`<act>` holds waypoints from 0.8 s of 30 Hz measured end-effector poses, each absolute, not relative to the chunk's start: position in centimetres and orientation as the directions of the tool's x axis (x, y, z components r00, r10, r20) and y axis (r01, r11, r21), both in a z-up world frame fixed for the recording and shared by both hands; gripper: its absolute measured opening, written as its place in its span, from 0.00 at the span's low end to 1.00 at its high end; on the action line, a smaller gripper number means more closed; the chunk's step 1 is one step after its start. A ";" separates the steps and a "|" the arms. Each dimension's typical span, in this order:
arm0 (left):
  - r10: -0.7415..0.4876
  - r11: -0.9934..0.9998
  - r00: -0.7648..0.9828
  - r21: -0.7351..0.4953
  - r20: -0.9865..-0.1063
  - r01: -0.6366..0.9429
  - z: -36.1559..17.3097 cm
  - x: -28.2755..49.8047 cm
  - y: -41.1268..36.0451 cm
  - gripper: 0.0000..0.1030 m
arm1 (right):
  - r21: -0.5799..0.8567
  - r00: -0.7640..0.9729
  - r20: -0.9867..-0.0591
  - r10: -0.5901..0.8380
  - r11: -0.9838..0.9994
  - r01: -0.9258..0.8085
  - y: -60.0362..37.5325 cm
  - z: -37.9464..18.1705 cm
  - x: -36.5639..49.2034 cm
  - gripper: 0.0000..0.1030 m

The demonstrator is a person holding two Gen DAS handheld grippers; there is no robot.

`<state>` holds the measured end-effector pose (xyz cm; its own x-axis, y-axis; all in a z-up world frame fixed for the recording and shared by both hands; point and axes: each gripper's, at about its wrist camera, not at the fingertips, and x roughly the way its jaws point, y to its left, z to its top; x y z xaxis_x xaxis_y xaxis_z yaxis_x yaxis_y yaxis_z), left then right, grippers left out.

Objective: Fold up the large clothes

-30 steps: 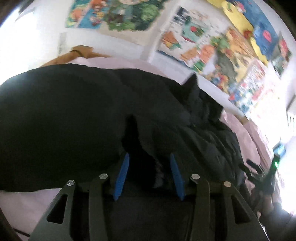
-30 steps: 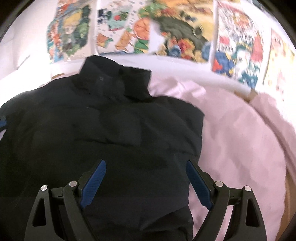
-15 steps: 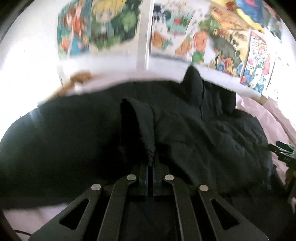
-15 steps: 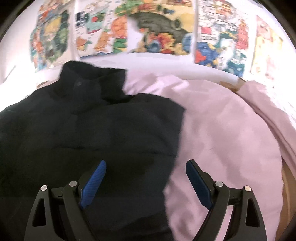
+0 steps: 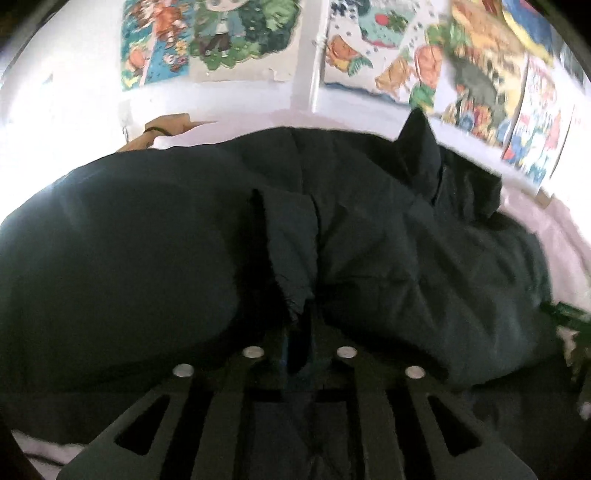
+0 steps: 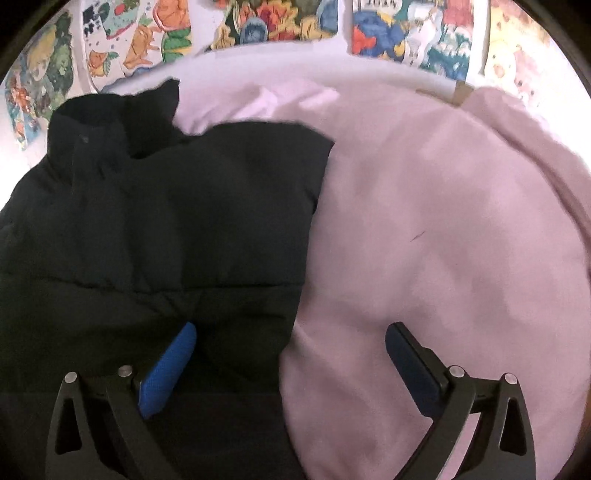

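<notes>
Black padded puffer jacket (image 6: 159, 221) lies spread on the pale pink bed sheet (image 6: 443, 240), collar (image 6: 110, 122) toward the wall of colourful cartoon posters (image 6: 266, 22). Quilted seams run across the body; its right-hand edge sits on bare sheet in the right wrist view.

Left gripper (image 5: 300, 332): fingers nearly together, narrow gap. The jaws have just been opening a little after a full close. A cuffed sleeve end (image 5: 291, 251) of the jacket hangs right at the tips and a dark fold of fabric sits in the gap. Too dark and blurred there to say whether the pads press on it or have let go. Sleeve is laid over the jacket body, cuff pointing at the camera.

Right gripper (image 6: 291, 354): jaws at their widest, just been opening further, gripping nothing. Left blue pad (image 6: 170, 369) is over the black fabric near the lower hem; right pad (image 6: 410, 365) is over pink sheet. The jacket's side edge runs between the two fingers.

In the left wrist view the jacket (image 5: 369, 240) fills most of the frame, sheet (image 5: 565, 229) showing at the right, tan wooden bed frame piece (image 5: 166, 127) at the upper left.
</notes>
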<state>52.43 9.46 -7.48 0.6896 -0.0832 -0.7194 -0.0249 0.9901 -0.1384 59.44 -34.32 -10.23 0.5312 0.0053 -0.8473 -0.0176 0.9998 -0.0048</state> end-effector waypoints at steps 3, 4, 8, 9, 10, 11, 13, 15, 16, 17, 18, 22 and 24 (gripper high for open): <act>-0.147 0.971 0.728 -0.236 -0.669 -0.021 -5.6 49.7 11.1 0.44 | -0.026 0.576 -0.817 0.012 0.998 -0.057 -33.3 -7.8 58.3 1.00; -0.158 0.965 0.747 -0.262 -0.645 -0.022 -4.6 48.4 11.6 0.55 | -0.021 0.585 -0.810 0.027 0.997 -0.074 -32.8 -7.0 58.0 1.00; -0.126 0.942 0.807 -0.324 -0.576 -0.084 -0.7 44.4 14.0 0.80 | -0.007 0.593 -0.799 0.102 0.984 -0.179 -28.4 -3.1 57.0 1.00; -0.121 0.935 0.815 -0.341 -0.567 -0.098 -0.1 43.2 15.0 0.81 | -0.008 0.591 -0.797 0.126 0.976 -0.218 -26.6 -1.9 56.7 1.00; -0.111 0.926 0.817 -0.357 -0.565 -0.121 0.4 41.8 16.1 0.83 | -0.013 0.590 -0.795 0.138 0.970 -0.243 -25.2 -1.2 56.7 1.00; -0.104 0.918 0.819 -0.372 -0.564 -0.140 0.7 40.7 16.9 0.85 | -0.017 0.591 -0.792 0.154 0.962 -0.274 -23.5 -0.2 56.3 1.00; -0.086 0.904 0.823 -0.392 -0.562 -0.173 0.8 38.1 18.8 0.90 | -0.015 0.583 -0.790 0.190 0.945 -0.328 -20.3 0.6 56.2 1.00; -0.056 0.891 0.815 -0.397 -0.577 -0.219 0.5 35.9 21.0 0.90 | -0.021 0.570 -0.793 0.217 0.924 -0.381 -16.9 1.0 55.9 1.00; -0.046 0.884 0.811 -0.402 -0.583 -0.238 0.3 35.2 21.8 0.90 | -0.024 0.567 -0.790 0.232 0.913 -0.408 -14.8 1.1 55.8 1.00; -0.035 0.871 0.807 -0.414 -0.590 -0.264 -0.1 34.2 23.0 0.90 | -0.026 0.566 -0.787 0.246 0.903 -0.429 -12.9 1.2 55.8 1.00; -0.026 0.853 0.803 -0.432 -0.595 -0.292 -0.6 33.3 24.2 0.90 | -0.024 0.568 -0.781 0.260 0.896 -0.443 -11.5 1.3 55.8 1.00; 0.001 0.778 0.797 -0.500 -0.604 -0.380 -2.6 31.1 28.6 0.91 | 0.036 0.561 -0.752 0.346 0.871 -0.490 -5.2 2.0 56.4 1.00; 0.020 0.738 0.784 -0.521 -0.620 -0.430 -3.7 30.7 30.5 0.91 | 0.050 0.545 -0.761 0.352 0.870 -0.491 -2.6 1.5 57.3 1.00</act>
<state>30.66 30.52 -3.74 0.7844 0.0198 -0.6200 -0.4301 0.7375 -0.5207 57.30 -2.57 1.48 0.5454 0.3520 -0.7607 -0.4910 0.8697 0.0505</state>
